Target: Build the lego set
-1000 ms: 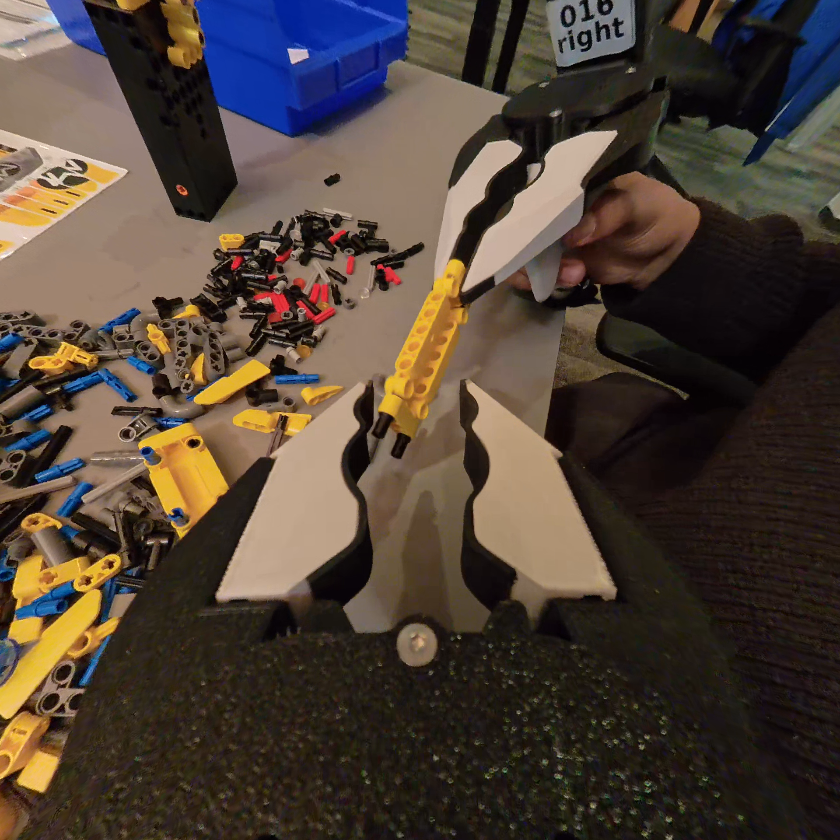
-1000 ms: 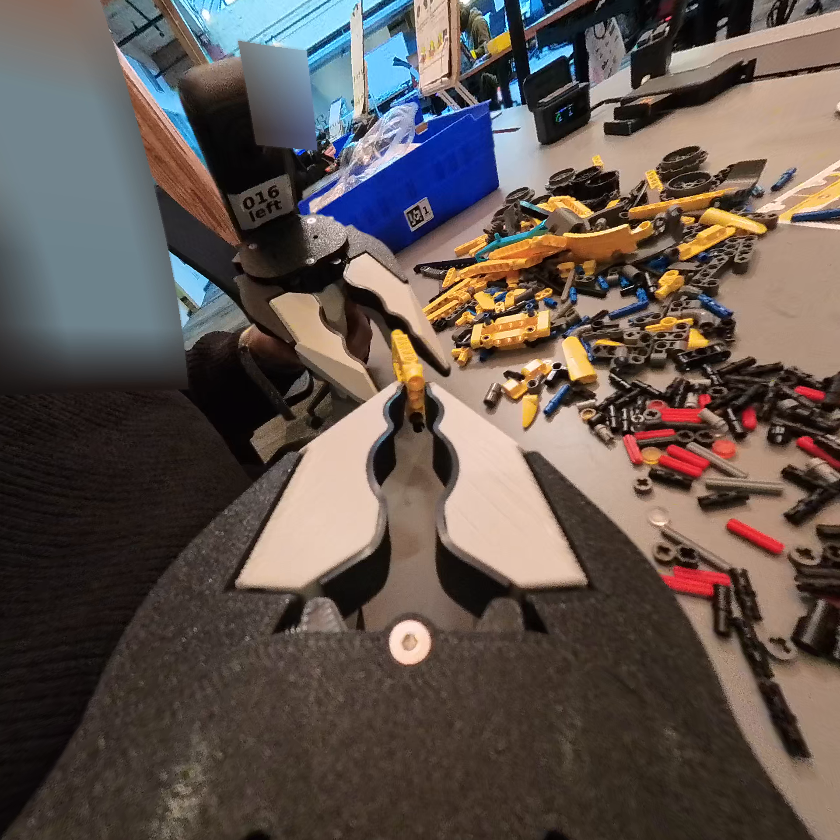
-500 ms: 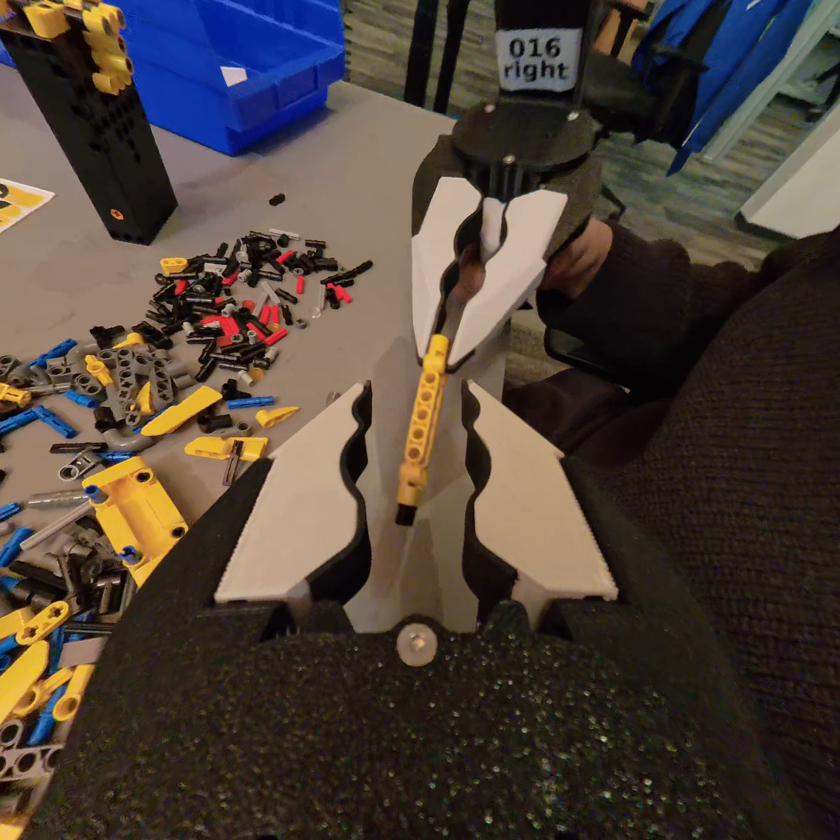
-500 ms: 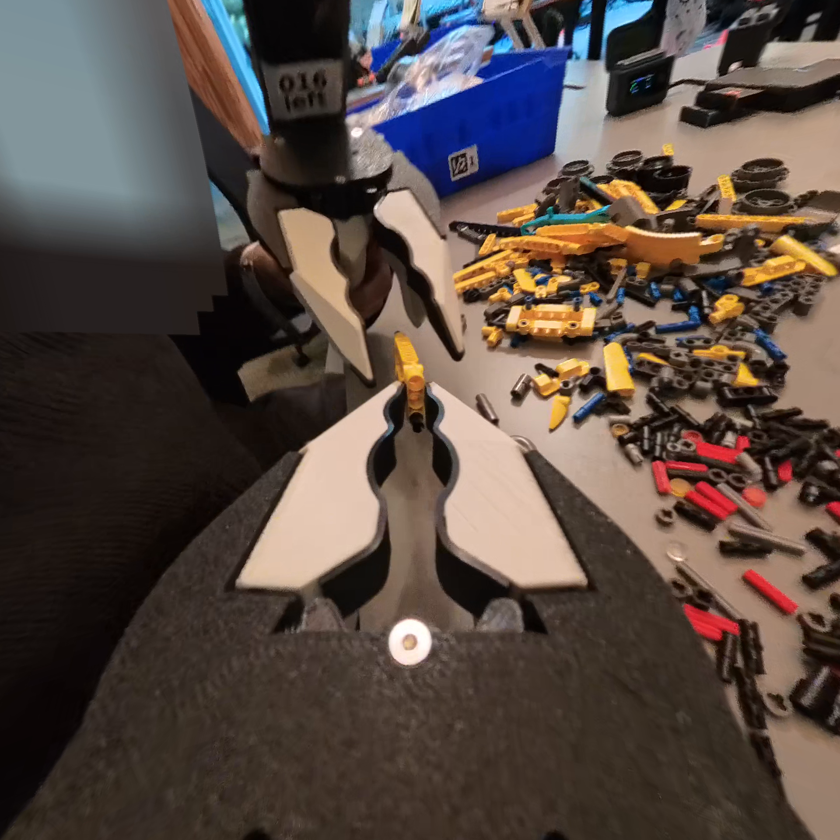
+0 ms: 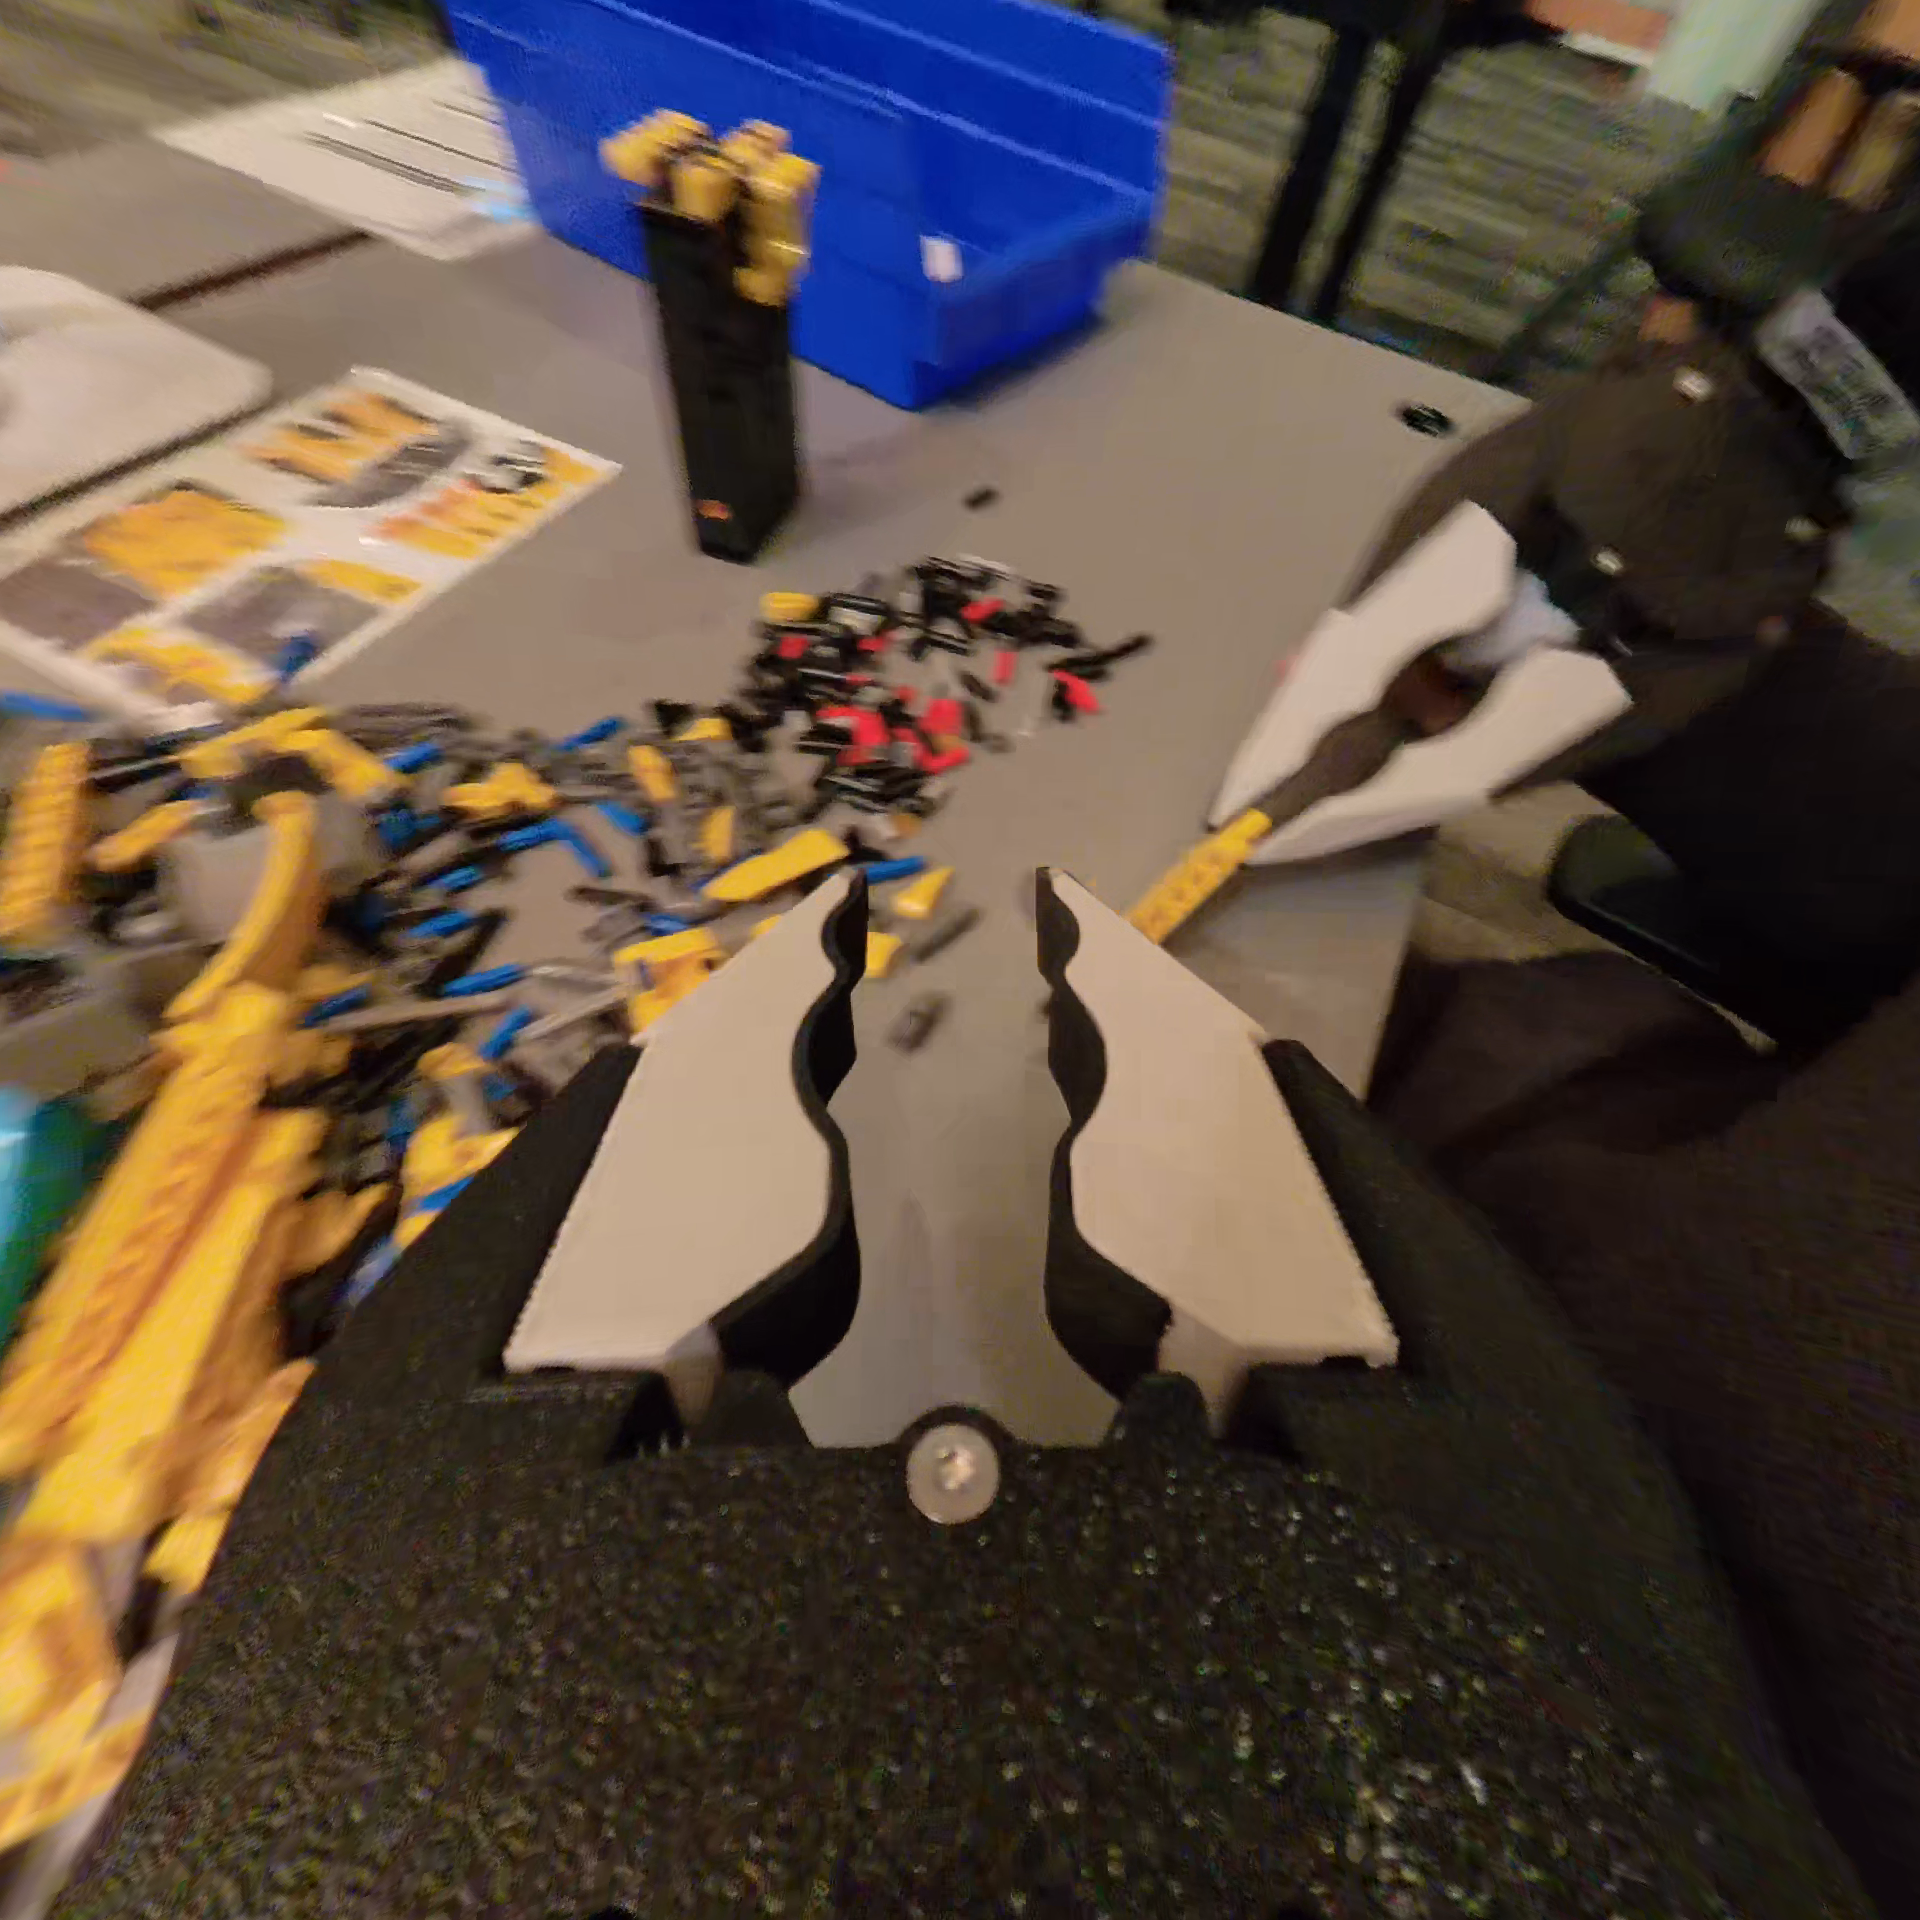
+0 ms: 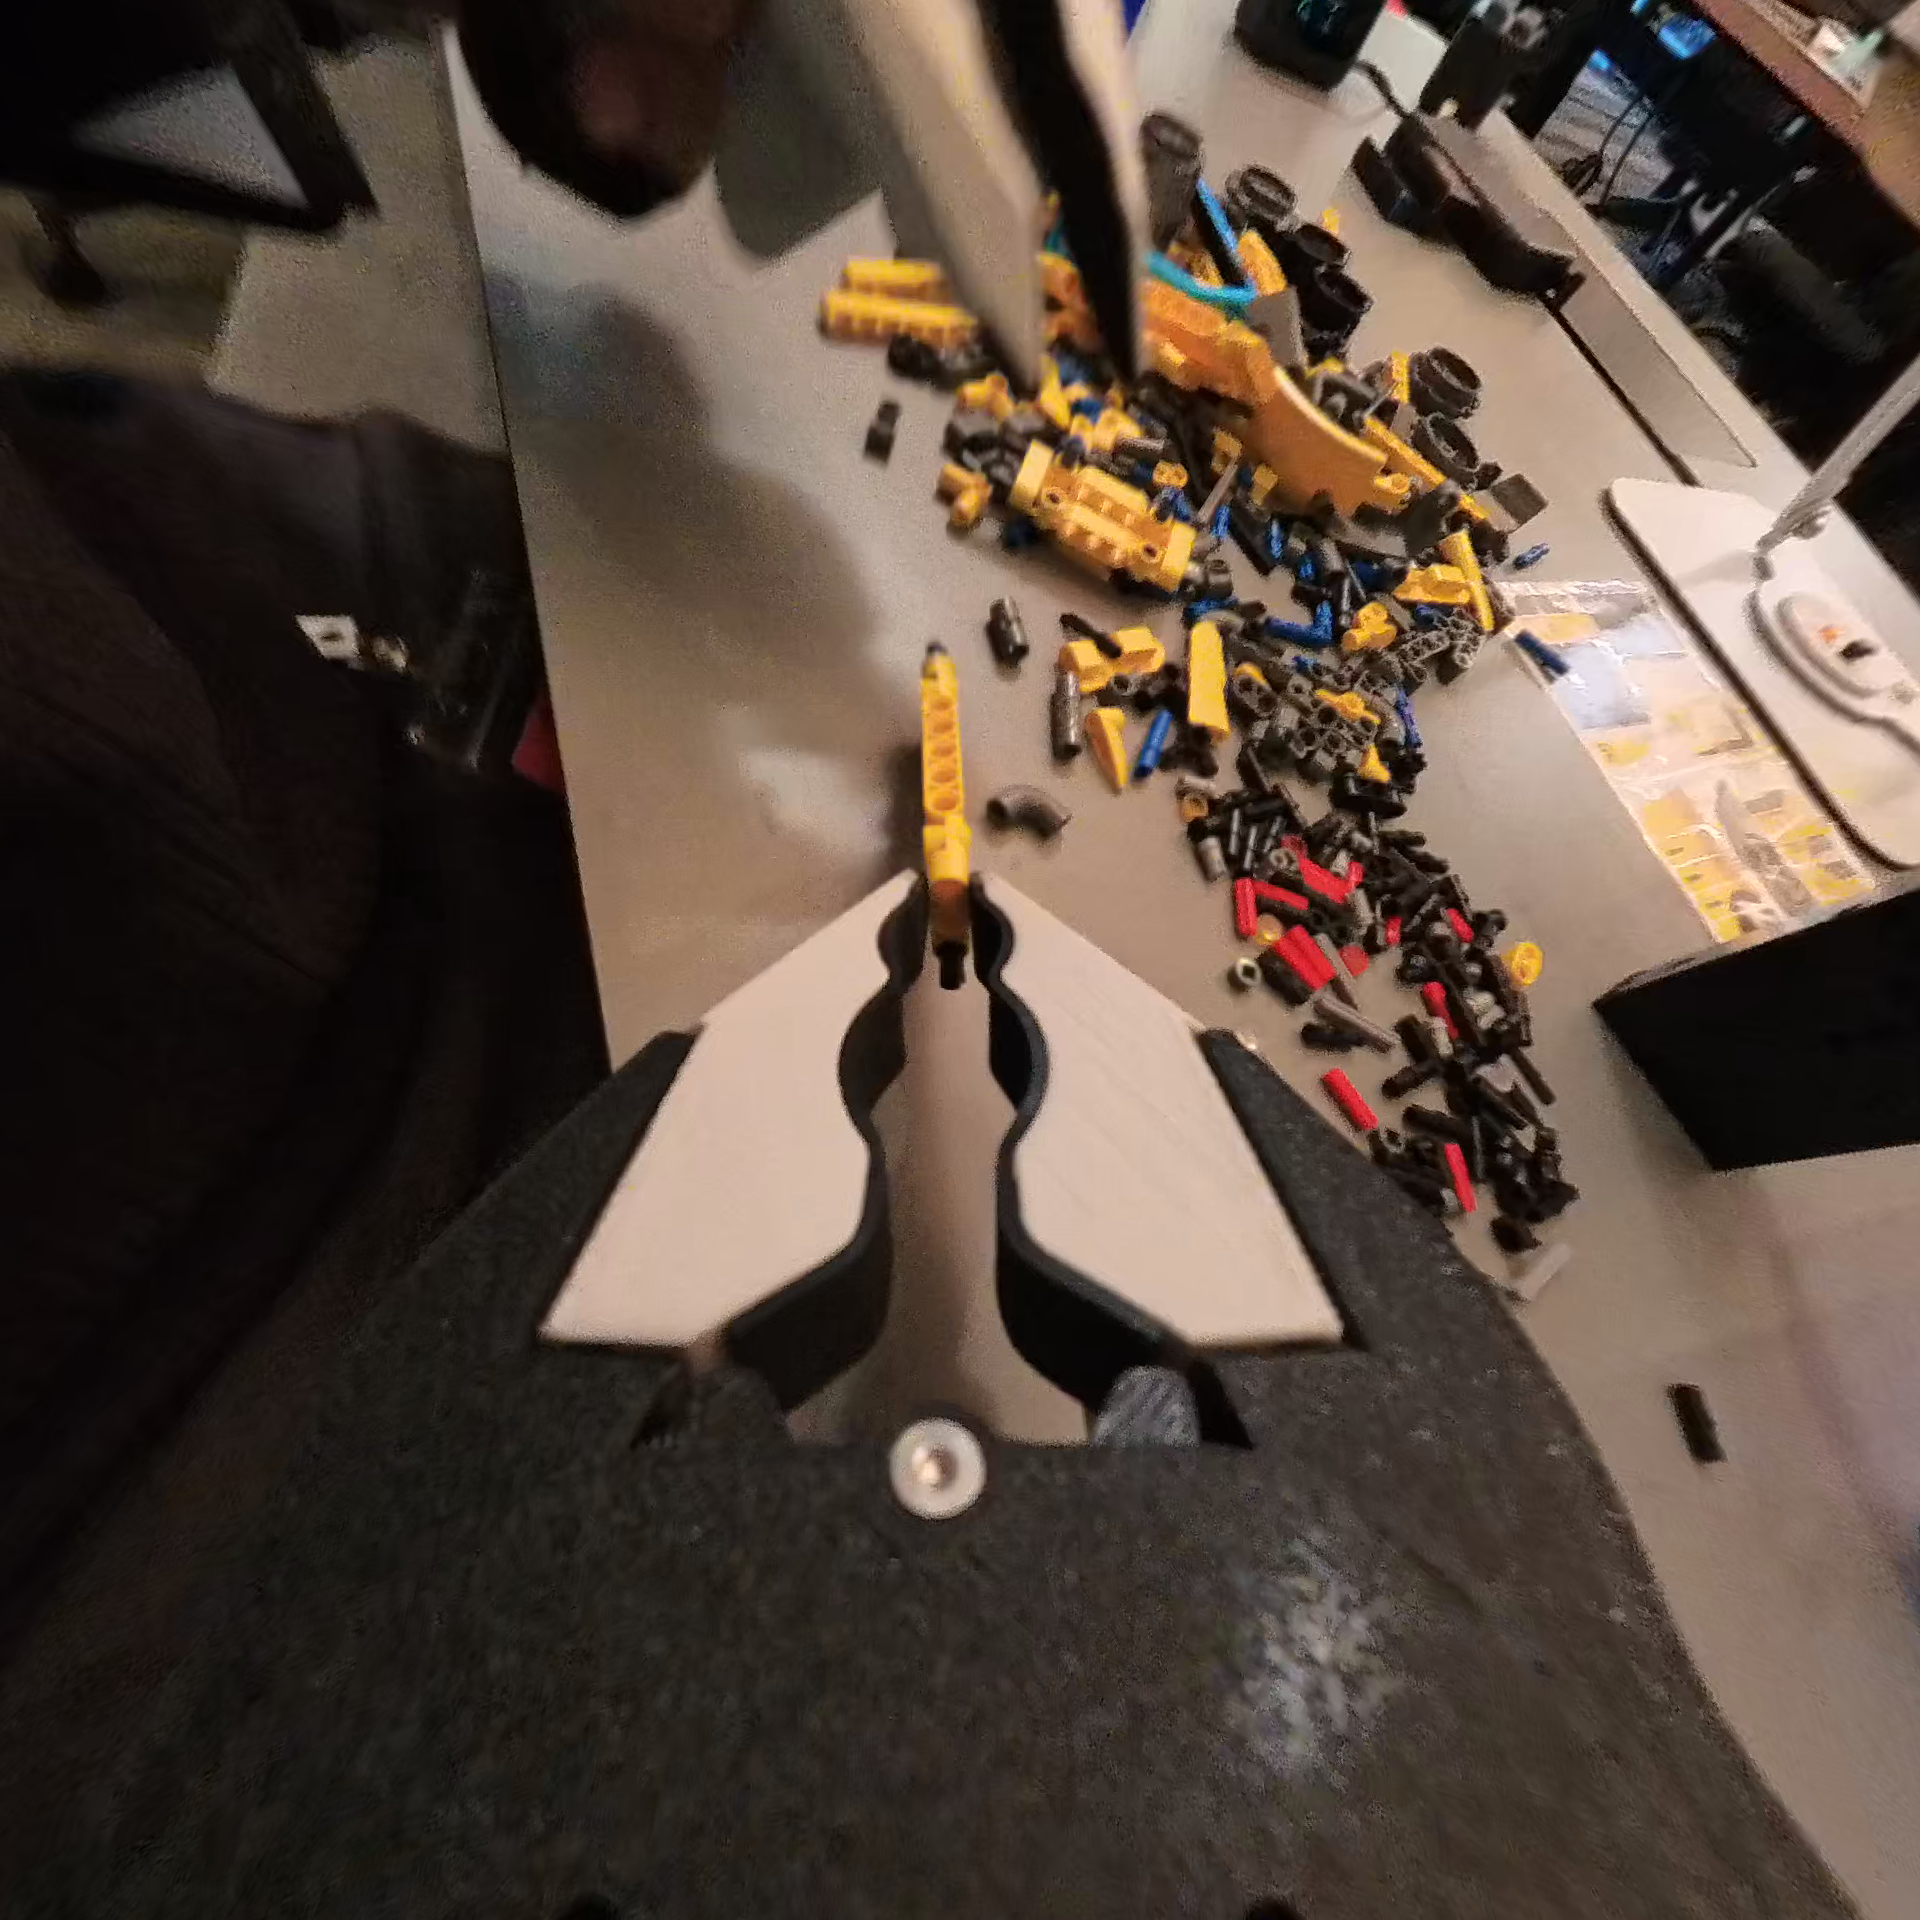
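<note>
Two hand-held grippers work over a grey table (image 6: 675, 582) strewn with small plastic building pieces. The right gripper (image 6: 948, 914) has its two pale fingers pressed together on the near end of a slim yellow beam (image 6: 943, 758), a straight bar pierced with a row of round holes, with a short black pin showing at each end. The beam points away from the gripper, above the bare table edge, just beside the loose pieces. From the left wrist view the same yellow beam (image 5: 1195, 883) juts from the right gripper's tips, near the left gripper (image 5: 951, 904), whose fingers stand spread apart and hold nothing, hovering above the table. Ahead of it lie a scatter of black and red pins (image 5: 914, 686), a heap of yellow and blue parts (image 5: 312, 883), a black tower topped with yellow pieces (image 5: 727, 343), a blue bin (image 5: 935, 208) and a printed sheet (image 5: 291, 520). The beam looks light, rigid and smooth-sided, so it could swivel if pinched only at its tip; gripping across its flat sides nearer the middle seems steadier.
</note>
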Action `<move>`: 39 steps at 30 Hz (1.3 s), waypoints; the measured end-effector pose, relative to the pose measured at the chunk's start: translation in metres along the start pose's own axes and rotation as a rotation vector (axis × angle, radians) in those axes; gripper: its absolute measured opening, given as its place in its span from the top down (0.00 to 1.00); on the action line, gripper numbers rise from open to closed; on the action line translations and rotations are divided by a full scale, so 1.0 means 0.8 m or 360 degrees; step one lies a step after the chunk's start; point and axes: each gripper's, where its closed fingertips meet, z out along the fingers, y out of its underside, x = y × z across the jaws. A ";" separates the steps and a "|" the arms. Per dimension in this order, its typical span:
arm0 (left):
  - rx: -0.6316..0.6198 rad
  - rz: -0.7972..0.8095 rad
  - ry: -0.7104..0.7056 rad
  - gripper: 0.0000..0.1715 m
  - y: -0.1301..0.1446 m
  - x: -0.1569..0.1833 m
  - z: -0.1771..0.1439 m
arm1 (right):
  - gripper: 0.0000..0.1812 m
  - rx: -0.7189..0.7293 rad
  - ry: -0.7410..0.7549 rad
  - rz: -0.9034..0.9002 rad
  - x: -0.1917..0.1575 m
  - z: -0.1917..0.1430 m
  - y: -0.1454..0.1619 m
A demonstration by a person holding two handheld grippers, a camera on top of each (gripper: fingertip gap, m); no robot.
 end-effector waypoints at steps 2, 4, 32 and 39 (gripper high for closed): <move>0.0034 -0.0019 -0.0179 0.81 0.002 -0.029 -0.016 | 0.94 -0.0146 0.0033 -0.0094 -0.001 0.006 0.019; 0.0024 -0.0053 -0.0319 0.80 0.010 -0.053 -0.030 | 0.93 -0.0182 0.0054 -0.0108 0.002 0.009 0.023; -0.0410 0.0029 -0.0568 0.76 0.069 -0.078 0.015 | 0.77 0.0069 -0.0008 0.0215 0.027 -0.025 0.014; -0.0487 0.0083 -0.0587 0.83 0.074 -0.082 0.024 | 0.77 0.0022 0.0002 0.0195 0.027 -0.020 0.018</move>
